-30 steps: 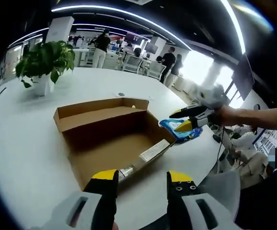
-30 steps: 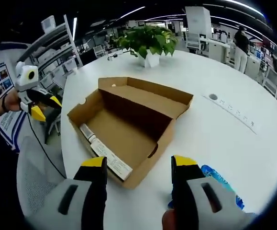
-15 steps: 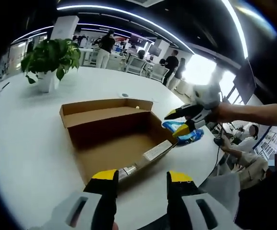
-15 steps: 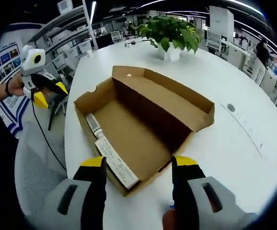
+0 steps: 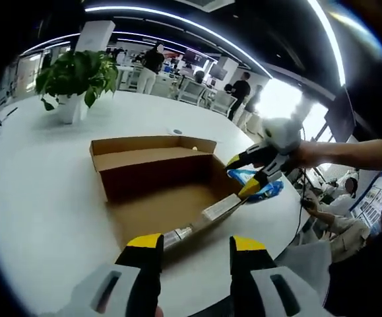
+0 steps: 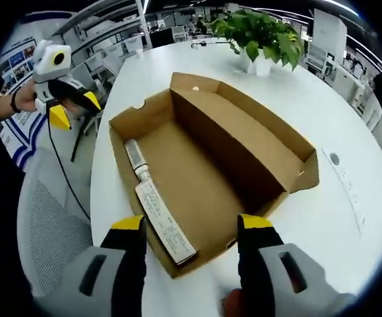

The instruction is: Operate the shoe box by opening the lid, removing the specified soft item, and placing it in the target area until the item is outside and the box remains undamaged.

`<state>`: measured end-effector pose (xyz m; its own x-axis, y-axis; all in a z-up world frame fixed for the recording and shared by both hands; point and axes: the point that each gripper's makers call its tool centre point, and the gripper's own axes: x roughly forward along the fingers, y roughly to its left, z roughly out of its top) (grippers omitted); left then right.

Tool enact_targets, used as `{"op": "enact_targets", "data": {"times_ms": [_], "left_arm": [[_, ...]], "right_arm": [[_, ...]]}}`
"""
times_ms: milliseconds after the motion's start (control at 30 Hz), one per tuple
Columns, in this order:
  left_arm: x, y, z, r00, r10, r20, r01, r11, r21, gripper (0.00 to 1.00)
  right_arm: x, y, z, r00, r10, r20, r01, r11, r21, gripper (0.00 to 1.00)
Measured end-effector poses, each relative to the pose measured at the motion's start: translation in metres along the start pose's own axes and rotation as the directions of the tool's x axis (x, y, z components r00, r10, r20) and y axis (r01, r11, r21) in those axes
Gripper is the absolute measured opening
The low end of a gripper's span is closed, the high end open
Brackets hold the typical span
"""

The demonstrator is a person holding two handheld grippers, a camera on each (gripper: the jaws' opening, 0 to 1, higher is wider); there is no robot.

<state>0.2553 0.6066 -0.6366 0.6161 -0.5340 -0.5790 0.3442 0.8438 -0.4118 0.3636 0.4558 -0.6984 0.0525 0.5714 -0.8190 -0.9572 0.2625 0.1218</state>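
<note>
My fingers point(image 5: 144, 246) on the left gripper point(image 5: 194, 246) stand apart with nothing between them, and the fingers point(image 6: 256, 224) of my right gripper point(image 6: 194, 224) are spread the same way, also empty. The shoe box point(image 6: 204, 168) lies open on the white table point(image 6: 349, 218), its lid folded back and standing along the far side; inside I see bare cardboard floor and a white label strip point(image 6: 164, 221) along the near wall. In the left gripper view the same box point(image 5: 161, 181) sits just ahead of my jaws, and my right gripper point(image 5: 247, 175) hovers at its right end, yellow tips parted. Behind those tips the soft item point(image 5: 260, 185), a blue packet, lies on the table just beside the box and outside it; I think the lower tip is close over it, though I cannot tell whether it touches. In the right gripper view my left gripper point(image 6: 72, 109) hangs off the table edge, above a grey chair point(image 6: 52, 231). A potted plant point(image 5: 75, 76) stands well beyond the box, and people point(image 5: 240, 92) stand in the office behind.
</note>
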Motion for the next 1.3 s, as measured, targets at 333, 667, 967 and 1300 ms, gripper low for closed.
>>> {"op": "enact_targets", "data": {"times_ms": [333,667,967,1300], "left_arm": [[-0.003,0.006,-0.005,1.0,0.009,0.005,-0.009,1.0,-0.022,0.4],[-0.003,0.01,-0.006,1.0,0.02,0.008,-0.02,0.999,-0.041,0.4],[-0.002,0.011,-0.007,1.0,0.02,0.002,-0.02,0.998,-0.056,0.4],[0.002,0.008,-0.004,1.0,0.013,-0.002,-0.013,0.998,-0.056,0.4]], "right_arm": [[0.012,-0.003,-0.004,0.996,0.036,-0.079,-0.041,0.997,-0.068,0.54],[0.028,-0.001,-0.01,0.986,0.055,-0.157,-0.077,0.987,-0.14,0.55],[0.037,-0.002,-0.009,0.979,0.09,-0.186,-0.118,0.982,-0.148,0.58],[0.034,-0.011,-0.008,0.983,0.049,-0.177,-0.079,0.983,-0.168,0.63]]}}
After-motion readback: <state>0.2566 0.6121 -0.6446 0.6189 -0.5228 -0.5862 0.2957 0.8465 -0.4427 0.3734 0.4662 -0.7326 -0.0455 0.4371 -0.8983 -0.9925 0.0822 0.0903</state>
